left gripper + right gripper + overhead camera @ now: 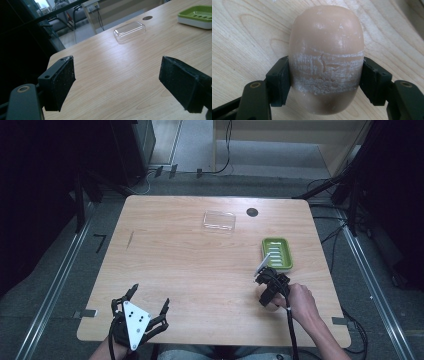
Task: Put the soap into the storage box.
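The left gripper (148, 306) hovers at the near left corner of the wooden table (190, 270) with its jaws spread wide and nothing between them. Farther back in the middle lies a clear plastic lid (219, 220). To the right, the right gripper (267, 290) is clenched on a tan bar of soap (326, 57) lying on the tabletop just in front of the green soap dish (277, 253).

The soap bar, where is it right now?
In the right gripper view, the soap bar lies on the wooden table, pinched between the right gripper jaws; the high view places that gripper just below the green soap dish.
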